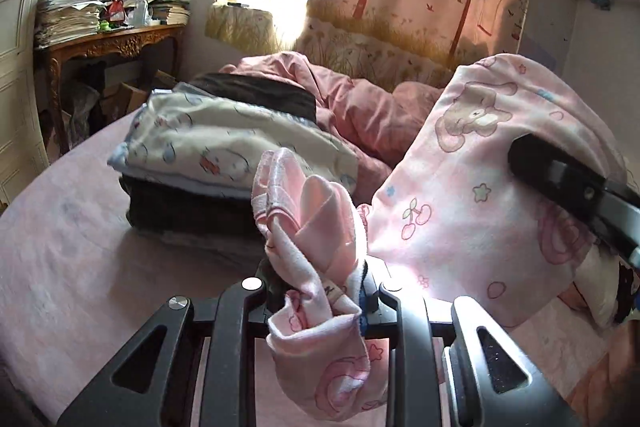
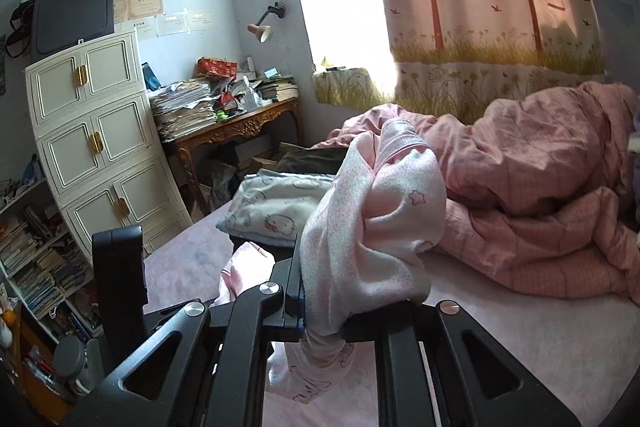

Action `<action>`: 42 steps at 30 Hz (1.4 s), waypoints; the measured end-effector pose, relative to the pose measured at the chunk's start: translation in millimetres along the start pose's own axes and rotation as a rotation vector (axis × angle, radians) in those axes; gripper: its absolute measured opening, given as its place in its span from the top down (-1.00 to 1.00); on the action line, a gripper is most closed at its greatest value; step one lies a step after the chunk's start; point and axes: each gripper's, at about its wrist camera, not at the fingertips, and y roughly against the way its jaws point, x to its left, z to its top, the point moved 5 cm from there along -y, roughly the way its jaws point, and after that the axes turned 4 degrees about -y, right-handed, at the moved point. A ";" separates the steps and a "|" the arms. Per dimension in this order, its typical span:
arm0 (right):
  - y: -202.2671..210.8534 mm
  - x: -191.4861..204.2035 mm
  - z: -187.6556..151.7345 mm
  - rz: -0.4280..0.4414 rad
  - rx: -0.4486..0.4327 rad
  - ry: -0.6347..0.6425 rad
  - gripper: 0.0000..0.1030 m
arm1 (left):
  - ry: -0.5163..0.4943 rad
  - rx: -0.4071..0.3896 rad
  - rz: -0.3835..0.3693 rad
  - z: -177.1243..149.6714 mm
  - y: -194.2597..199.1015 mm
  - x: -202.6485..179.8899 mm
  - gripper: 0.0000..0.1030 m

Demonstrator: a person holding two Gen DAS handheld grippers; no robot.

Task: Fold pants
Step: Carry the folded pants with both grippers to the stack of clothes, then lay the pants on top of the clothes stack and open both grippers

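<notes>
Nearest, the left gripper is closed on a bunched edge of the pink printed pants. The right gripper is likewise clamped on another bunch of the same cloth. The pants hang lifted between them above the pink bed sheet. This looks like the lift-and-spread step; next, pull the edges apart and lay them flat. Beyond sits a stack of folded clothes, then a rumpled pink duvet.
</notes>
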 end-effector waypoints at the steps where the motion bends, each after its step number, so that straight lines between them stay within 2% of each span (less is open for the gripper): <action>1: -8.6 9.2 8.6 0.009 -0.006 0.008 0.78 | -0.008 -0.012 0.011 10.9 -0.6 7.5 0.56; 7: -62.2 53.5 58.4 0.083 -0.088 0.050 0.78 | -0.015 -0.089 0.060 77.3 -14.2 60.1 0.56; 10: -96.4 55.9 77.9 0.135 -0.128 0.001 0.78 | -0.040 -0.148 0.109 107.3 -26.5 83.7 0.56; 12: -125.9 48.8 81.7 0.128 -0.135 -0.039 0.78 | -0.063 -0.164 0.119 120.8 -41.3 97.2 0.56; 16: -187.6 28.3 65.8 0.076 -0.113 -0.087 0.78 | -0.130 -0.155 0.154 123.9 -86.6 117.9 0.56; 19: -225.7 10.6 36.1 0.015 -0.060 -0.104 0.78 | -0.139 -0.118 0.189 105.8 -123.0 133.9 0.56; 21: -236.7 -2.8 17.9 -0.056 -0.056 -0.090 0.78 | -0.145 -0.108 0.216 93.2 -139.0 144.6 0.56; 25: -246.4 -21.9 -8.5 -0.104 -0.024 -0.058 0.78 | -0.118 -0.140 0.187 81.9 -137.0 160.9 0.42; 26: -245.7 -23.1 -9.7 -0.107 -0.028 -0.043 0.78 | -0.124 -0.150 0.193 81.4 -133.7 162.3 0.35; 31: -237.1 -21.5 -9.2 -0.145 -0.062 0.005 0.68 | -0.159 -0.156 0.254 82.6 -124.1 167.8 0.32; 32: -234.9 -19.8 -8.4 -0.156 -0.066 0.011 0.66 | -0.169 -0.166 0.273 84.2 -120.1 169.4 0.26; 35: -227.8 -20.5 -6.7 -0.203 -0.087 0.033 0.37 | -0.188 -0.182 0.301 89.0 -109.6 174.1 0.22; 37: -221.8 -22.5 -4.3 -0.240 -0.108 0.058 0.08 | -0.184 -0.200 0.324 92.4 -99.4 178.3 0.23; 42: -199.4 -32.6 -1.6 -0.258 -0.138 0.037 0.04 | -0.169 -0.261 0.346 100.1 -68.2 185.4 0.23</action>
